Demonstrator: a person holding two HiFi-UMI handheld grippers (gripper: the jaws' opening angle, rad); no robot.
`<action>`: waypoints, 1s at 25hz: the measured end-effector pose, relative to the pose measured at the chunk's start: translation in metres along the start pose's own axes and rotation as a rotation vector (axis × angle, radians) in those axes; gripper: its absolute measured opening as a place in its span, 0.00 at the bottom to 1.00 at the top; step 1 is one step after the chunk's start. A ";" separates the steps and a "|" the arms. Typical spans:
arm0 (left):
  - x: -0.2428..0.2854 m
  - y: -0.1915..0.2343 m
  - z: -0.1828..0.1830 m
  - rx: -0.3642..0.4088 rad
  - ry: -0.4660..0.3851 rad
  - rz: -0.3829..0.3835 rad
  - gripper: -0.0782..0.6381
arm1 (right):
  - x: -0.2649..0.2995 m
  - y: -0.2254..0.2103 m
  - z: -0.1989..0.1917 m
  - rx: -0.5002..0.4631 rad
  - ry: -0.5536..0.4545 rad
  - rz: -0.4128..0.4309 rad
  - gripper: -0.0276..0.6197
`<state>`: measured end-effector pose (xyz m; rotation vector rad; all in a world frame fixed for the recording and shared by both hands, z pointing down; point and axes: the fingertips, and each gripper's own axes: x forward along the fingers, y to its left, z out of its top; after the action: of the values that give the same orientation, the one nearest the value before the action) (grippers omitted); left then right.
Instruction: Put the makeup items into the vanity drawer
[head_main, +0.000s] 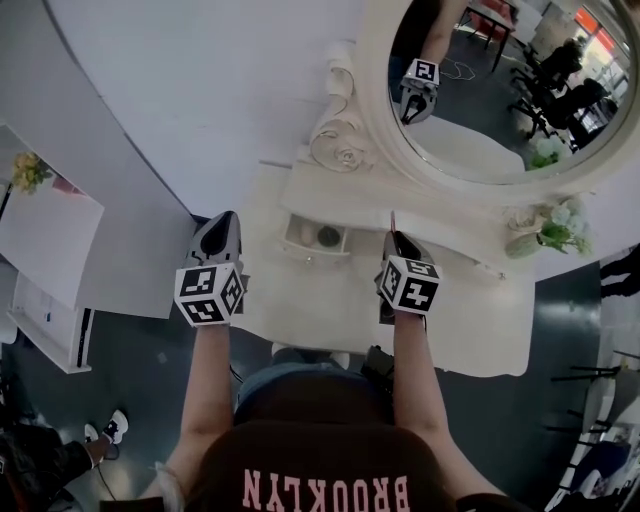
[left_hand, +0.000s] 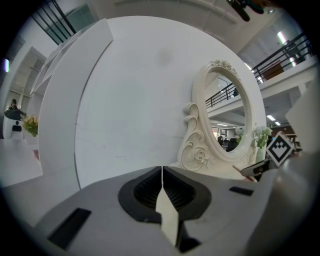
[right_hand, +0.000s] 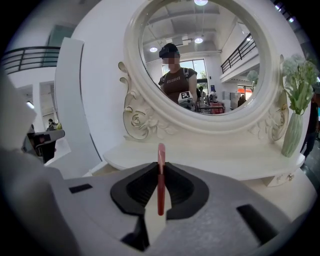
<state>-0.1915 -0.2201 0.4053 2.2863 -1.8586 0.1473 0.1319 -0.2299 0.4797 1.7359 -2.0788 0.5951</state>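
Note:
In the head view the small vanity drawer (head_main: 298, 234) stands open below the oval mirror (head_main: 500, 90), with a dark round item (head_main: 328, 236) inside it. My right gripper (head_main: 398, 240) hovers just right of the drawer, shut on a thin red makeup pencil (head_main: 392, 220). The pencil (right_hand: 161, 175) stands upright between the jaws (right_hand: 161, 170), its tip poking above them. My left gripper (head_main: 222, 220) hangs left of the drawer, off the vanity's left edge. Its jaws (left_hand: 162, 172) meet with nothing between them.
The cream vanity top (head_main: 330, 310) spreads in front of the person. A vase of pale flowers (head_main: 545, 235) stands at the mirror's right foot. Carved scrollwork (head_main: 340, 140) rises at the mirror's left. A curved white wall (head_main: 200, 90) backs the vanity.

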 end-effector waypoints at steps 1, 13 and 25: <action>-0.002 0.004 0.000 -0.001 0.000 0.009 0.12 | 0.003 0.004 0.002 -0.002 -0.002 0.008 0.09; -0.036 0.058 -0.006 -0.025 0.004 0.152 0.12 | 0.031 0.075 0.021 -0.072 -0.058 0.207 0.09; -0.061 0.087 -0.026 -0.071 0.032 0.244 0.12 | 0.047 0.127 0.010 -0.230 -0.011 0.349 0.09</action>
<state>-0.2878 -0.1730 0.4261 1.9934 -2.0851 0.1483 -0.0016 -0.2553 0.4852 1.2642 -2.3723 0.4198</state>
